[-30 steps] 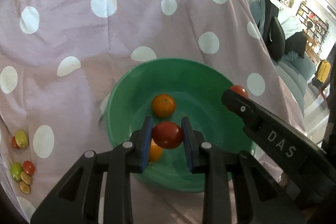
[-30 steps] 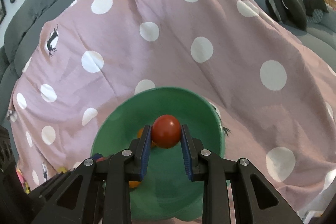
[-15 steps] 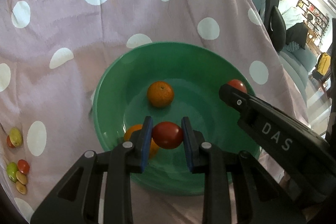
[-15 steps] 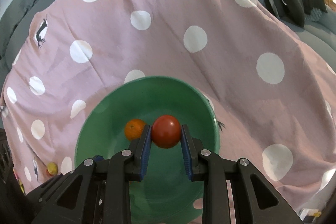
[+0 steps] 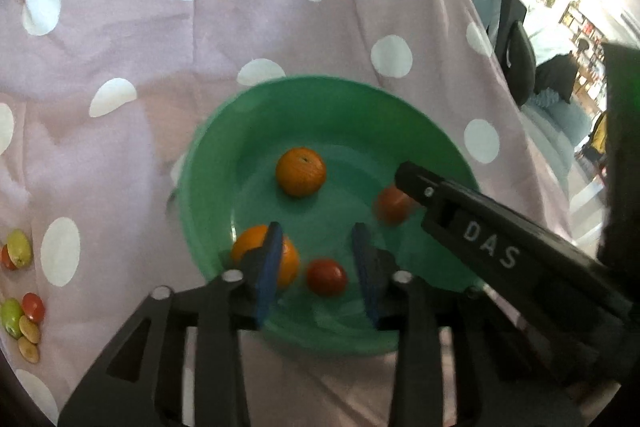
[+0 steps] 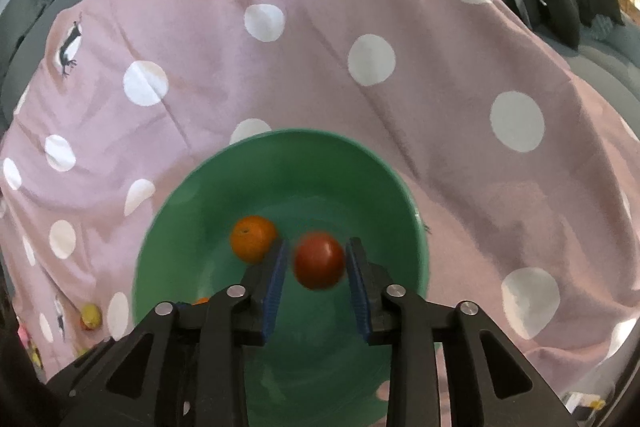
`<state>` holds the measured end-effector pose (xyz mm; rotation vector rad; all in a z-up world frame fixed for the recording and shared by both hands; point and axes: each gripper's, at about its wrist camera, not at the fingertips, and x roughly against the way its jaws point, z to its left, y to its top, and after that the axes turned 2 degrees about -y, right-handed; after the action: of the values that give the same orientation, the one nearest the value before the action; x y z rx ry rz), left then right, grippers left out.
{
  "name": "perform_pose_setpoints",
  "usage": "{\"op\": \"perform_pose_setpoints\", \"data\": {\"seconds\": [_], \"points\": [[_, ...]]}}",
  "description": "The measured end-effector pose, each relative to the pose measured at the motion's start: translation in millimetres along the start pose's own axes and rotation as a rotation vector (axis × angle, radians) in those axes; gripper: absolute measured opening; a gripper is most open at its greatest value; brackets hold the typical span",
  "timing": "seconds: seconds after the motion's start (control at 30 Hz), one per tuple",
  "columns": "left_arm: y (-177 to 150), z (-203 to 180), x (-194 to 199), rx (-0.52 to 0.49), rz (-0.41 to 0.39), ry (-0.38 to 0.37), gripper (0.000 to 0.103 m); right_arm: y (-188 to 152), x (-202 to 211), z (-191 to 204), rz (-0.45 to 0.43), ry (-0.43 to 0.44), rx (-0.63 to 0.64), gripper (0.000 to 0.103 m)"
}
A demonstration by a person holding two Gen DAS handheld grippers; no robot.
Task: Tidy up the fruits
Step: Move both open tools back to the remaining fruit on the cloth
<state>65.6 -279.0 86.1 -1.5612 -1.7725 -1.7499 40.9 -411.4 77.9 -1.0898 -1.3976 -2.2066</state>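
Note:
A green bowl [image 5: 208, 163] sits on a pink polka-dot cloth and also shows in the right wrist view [image 6: 192, 195]. My left gripper [image 5: 318, 269] is open over the bowl; a red tomato [image 5: 326, 277] lies loose below between its pads. Two oranges [image 5: 301, 171] [image 5: 290, 261] lie in the bowl. My right gripper [image 6: 316, 267] is open, with a second red tomato [image 6: 319, 259] blurred between its pads, free of both. That tomato [image 5: 391, 203] shows beside the right gripper's finger [image 5: 472, 223] in the left view. One orange [image 6: 253, 238] shows too.
Several small loose fruits, green, red and tan, lie on the cloth at the left [image 5: 20, 311] [image 5: 16, 251]. A yellow fruit [image 6: 90, 315] lies left of the bowl. A grey sofa [image 6: 600, 67] surrounds the cloth.
Both grippers have opened. Each tomato has left its pads; the left one has dropped into the bowl, the right one is falling. The left gripper moved in over the bowl.

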Motion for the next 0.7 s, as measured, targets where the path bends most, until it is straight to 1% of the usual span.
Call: {"op": "perform_pose_setpoints", "data": {"seconds": [0.07,0.1,0.13,0.2,0.3,0.37,0.5,0.63,0.67,0.7], "points": [[-2,10,13,0.034,-0.014,-0.024,0.052,0,2,2,-0.009,0.009,0.005,0.044],[-3,13,18,0.043,-0.02,-0.041,0.053,0,5,4,-0.019,0.018,0.004,0.047],[-3,20,27,0.054,-0.031,-0.058,0.054,1,7,6,-0.026,0.028,0.003,0.049],[-5,32,45,0.072,-0.053,-0.041,0.062,1,11,9,-0.037,0.055,-0.002,0.049],[-11,62,81,0.096,-0.128,0.021,0.065,0,18,18,-0.057,0.079,0.006,0.049],[-15,87,99,0.128,-0.151,0.065,0.066,-2,22,26,-0.069,0.088,0.023,0.049],[-27,140,124,0.194,-0.145,0.15,0.066,-9,28,52,-0.088,0.133,0.074,0.049],[-45,203,148,0.284,-0.145,0.273,0.066,-21,32,88,-0.094,0.182,0.172,0.049],[-48,213,152,0.3,-0.147,0.281,0.066,-25,32,98,-0.09,0.193,0.2,0.049],[-53,231,157,0.339,-0.151,0.282,0.066,-30,31,110,-0.084,0.208,0.23,0.049]]}}
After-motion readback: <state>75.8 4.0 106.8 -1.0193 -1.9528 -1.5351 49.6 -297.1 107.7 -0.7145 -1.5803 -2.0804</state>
